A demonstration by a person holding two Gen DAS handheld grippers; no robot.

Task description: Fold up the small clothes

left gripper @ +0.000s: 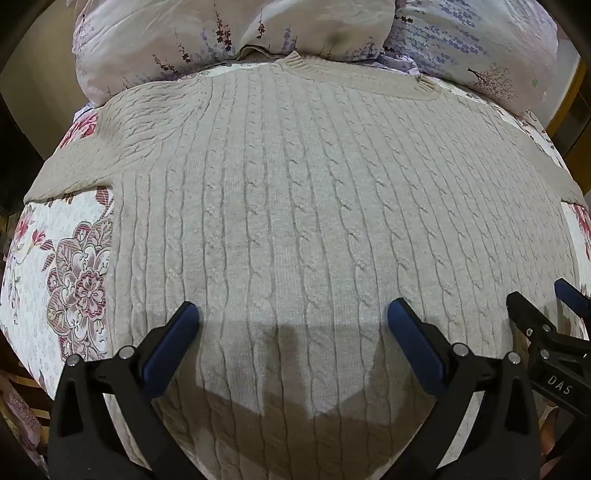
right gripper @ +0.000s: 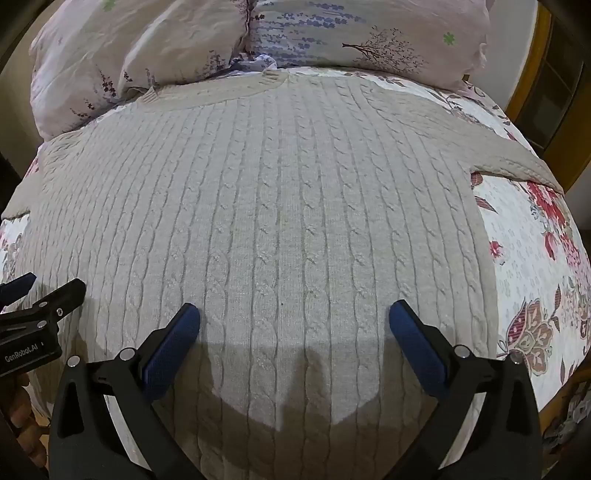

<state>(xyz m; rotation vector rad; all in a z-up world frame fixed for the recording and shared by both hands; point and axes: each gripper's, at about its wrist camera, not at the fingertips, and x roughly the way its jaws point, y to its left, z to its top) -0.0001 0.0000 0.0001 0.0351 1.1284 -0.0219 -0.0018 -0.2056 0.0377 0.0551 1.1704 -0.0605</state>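
Observation:
A beige cable-knit sweater (left gripper: pixel 295 192) lies flat on the bed, collar at the far side, sleeves spread out to both sides. It also fills the right wrist view (right gripper: pixel 280 206). My left gripper (left gripper: pixel 293 314) is open and empty, hovering over the sweater's lower body. My right gripper (right gripper: pixel 294 314) is open and empty, also over the lower body. The right gripper also shows at the right edge of the left wrist view (left gripper: pixel 546 306). The left gripper shows at the left edge of the right wrist view (right gripper: pixel 48 291).
A floral quilt (left gripper: pixel 55 266) covers the bed under the sweater and shows at the right too (right gripper: pixel 528 258). Two flowered pillows (left gripper: pixel 229 33) lie along the far side just behind the collar. A wooden frame (right gripper: pixel 543 85) stands at the far right.

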